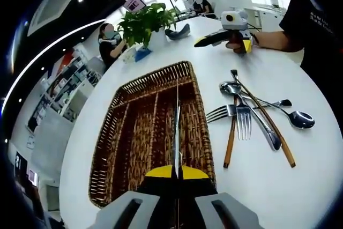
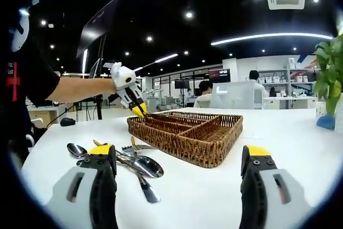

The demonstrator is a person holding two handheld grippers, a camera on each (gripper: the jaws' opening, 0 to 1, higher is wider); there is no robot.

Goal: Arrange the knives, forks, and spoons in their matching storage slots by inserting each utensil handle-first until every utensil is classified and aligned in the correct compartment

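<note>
A brown wicker tray (image 1: pixel 134 132) with long compartments lies on the round white table (image 1: pixel 289 186). My left gripper (image 1: pixel 177 172) is shut on a knife (image 1: pixel 177 127), whose thin blade runs edge-on over the tray's middle divider. In the right gripper view the left gripper (image 2: pixel 136 108) hangs over the tray's (image 2: pixel 214 151) far left end. To the right of the tray lies a loose pile of forks, spoons and wooden-handled utensils (image 1: pixel 252 116), also seen as the utensils (image 2: pixel 134 162). My right gripper (image 2: pixel 179 151) is open and empty, low over the table in front of the tray; a hand holds the right gripper (image 1: pixel 206 40) beyond the pile.
A potted green plant (image 1: pixel 144 22) and a dark object (image 1: pixel 177 33) stand at the table's far edge, with the plant (image 2: pixel 329 68) at the right. A small black object (image 2: pixel 67 122) lies near the person's sleeve. People sit at desks behind.
</note>
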